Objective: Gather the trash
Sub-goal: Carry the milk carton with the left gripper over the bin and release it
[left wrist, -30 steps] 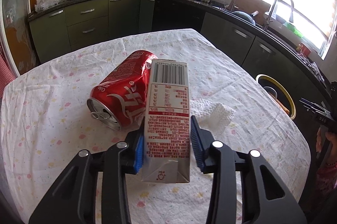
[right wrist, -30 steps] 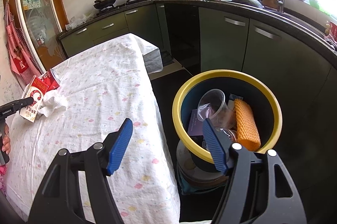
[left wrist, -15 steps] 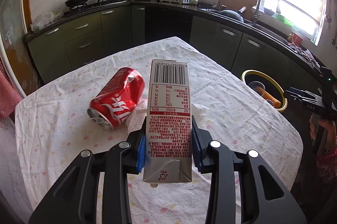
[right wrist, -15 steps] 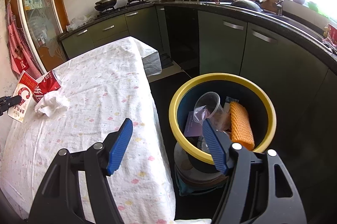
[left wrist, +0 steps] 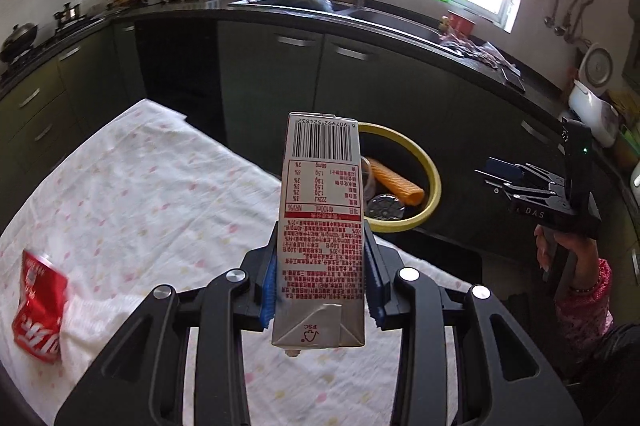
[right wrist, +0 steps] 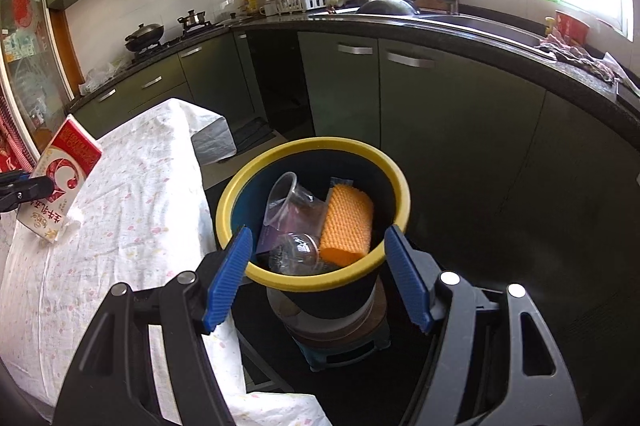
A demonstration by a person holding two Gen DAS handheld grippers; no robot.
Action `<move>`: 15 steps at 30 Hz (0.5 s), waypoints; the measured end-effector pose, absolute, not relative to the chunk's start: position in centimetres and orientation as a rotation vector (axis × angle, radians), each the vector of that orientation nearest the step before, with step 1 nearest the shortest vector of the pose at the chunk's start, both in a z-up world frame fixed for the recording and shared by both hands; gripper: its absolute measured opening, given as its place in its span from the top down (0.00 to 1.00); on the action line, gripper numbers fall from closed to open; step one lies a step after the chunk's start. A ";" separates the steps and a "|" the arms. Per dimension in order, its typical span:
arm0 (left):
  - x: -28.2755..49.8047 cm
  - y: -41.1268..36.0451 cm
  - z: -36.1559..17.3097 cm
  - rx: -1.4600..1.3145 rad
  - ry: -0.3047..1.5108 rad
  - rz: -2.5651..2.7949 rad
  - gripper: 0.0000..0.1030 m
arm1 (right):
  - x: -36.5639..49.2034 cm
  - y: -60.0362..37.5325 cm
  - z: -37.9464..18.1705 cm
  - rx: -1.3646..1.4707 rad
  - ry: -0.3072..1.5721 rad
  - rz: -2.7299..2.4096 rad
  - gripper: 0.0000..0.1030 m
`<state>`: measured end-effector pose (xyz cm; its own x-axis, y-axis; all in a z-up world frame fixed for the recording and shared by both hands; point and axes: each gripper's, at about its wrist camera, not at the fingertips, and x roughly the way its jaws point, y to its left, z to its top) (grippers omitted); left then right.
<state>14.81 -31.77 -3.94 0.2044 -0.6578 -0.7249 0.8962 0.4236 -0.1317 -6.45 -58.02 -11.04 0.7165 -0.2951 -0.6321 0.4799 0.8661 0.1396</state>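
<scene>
My left tool (left wrist: 322,280) holds the tall red-and-white paper milk carton (left wrist: 322,222) over the worktop (left wrist: 132,193). My right tool (right wrist: 316,280) is wide and holds nothing. If I let go too soon, the carton could miss the yellow-rimmed dark trash bin (right wrist: 240,185).

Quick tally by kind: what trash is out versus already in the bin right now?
Carton, held in left tongs: 1
Red can on table: 1
White tissue beside can: 1
Orange sponge in bin: 1
Clear plastic cups in bin: 2
Total: 6

Milk carton (left wrist: 322,226), white with red print and a barcode, is up off the tabletop (left wrist: 140,193), upside down. Crushed red can (left wrist: 38,310) lies near the left edge. Yellow-rimmed bin (right wrist: 312,161) beside the tabletop holds trash.
</scene>
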 end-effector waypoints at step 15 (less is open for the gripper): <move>12.7 -54.1 -9.2 0.487 0.931 -1.245 0.65 | -10.3 -62.9 -12.9 0.404 0.641 -0.520 0.36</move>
